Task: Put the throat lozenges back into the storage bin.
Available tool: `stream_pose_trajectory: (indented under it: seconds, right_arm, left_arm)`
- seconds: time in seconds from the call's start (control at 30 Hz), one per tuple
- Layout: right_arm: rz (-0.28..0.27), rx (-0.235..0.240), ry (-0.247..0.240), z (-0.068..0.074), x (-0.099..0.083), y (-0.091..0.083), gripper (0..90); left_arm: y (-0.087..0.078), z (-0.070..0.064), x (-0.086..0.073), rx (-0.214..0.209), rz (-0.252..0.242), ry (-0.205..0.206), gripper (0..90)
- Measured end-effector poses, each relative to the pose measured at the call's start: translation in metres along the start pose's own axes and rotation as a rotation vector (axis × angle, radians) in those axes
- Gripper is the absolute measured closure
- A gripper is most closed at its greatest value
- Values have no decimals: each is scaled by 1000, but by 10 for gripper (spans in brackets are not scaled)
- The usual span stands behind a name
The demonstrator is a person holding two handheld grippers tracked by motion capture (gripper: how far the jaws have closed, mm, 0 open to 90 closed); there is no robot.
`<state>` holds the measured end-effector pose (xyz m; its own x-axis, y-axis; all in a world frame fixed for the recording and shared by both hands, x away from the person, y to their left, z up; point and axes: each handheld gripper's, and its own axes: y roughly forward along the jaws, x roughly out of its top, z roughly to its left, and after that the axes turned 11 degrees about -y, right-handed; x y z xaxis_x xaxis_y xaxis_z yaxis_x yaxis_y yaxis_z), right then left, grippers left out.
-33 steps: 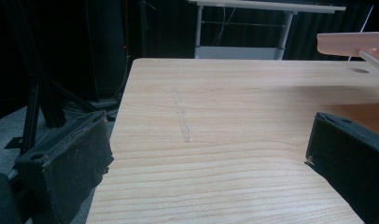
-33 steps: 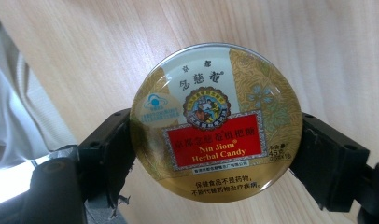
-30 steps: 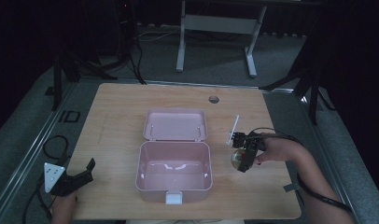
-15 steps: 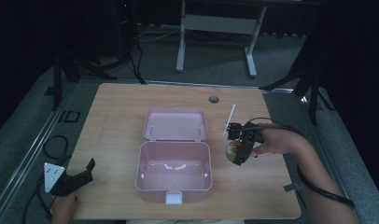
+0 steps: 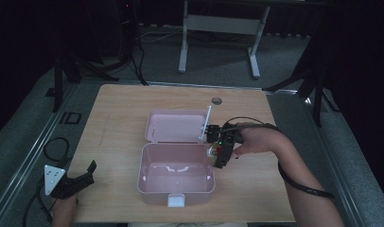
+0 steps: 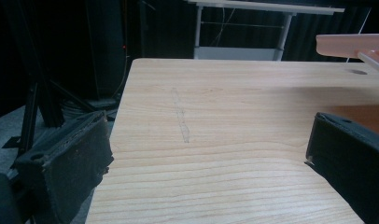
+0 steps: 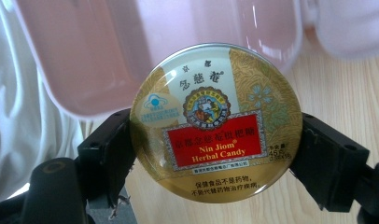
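1. Pink plastic box [image 5: 176, 191] sits open at table [image 5: 119, 109] centre-front; lid [image 5: 173, 126] laid back flat behind it. Nothing loose visible inside, just moulded ridges on the floor.
2. Candy tin [image 7: 215, 122], round, gold w/ red label "Nin Jiom Herbal Candy", is pinched edge-to-edge between jaws of right gripper [image 7: 215, 158]. In high view tin [image 5: 213, 151] hangs at box's right rim, near the back right corner.
3. Right gripper view: open box's pink wall just behind tin, wood tabletop to the side.
4. White stick-like piece [image 5: 205, 123] stands at lid's right edge, just beside right gripper [image 5: 217, 150].
5. Left gripper [image 5: 74, 179] at front-left table corner, well apart from box; jaws spread wide, nothing between, only bare wood ahead.
6. Small round hole [image 5: 216, 100] in tabletop behind lid.
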<state>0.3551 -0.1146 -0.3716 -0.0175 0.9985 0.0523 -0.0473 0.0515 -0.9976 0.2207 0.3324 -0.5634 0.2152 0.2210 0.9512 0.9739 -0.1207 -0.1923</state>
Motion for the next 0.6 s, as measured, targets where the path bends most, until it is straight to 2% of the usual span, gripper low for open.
stream_pose_trajectory:
  seconds: [0.23, 0.6]
  right_arm:
    - [-28, 23, -61, 5, 27, 7, 202]
    - [-9, 59, -99, 7, 46, 37, 202]
  left_arm:
    - [0, 0, 0, -2, -3, -3, 5]
    - [0, 0, 0, -3, 1, 0, 5]
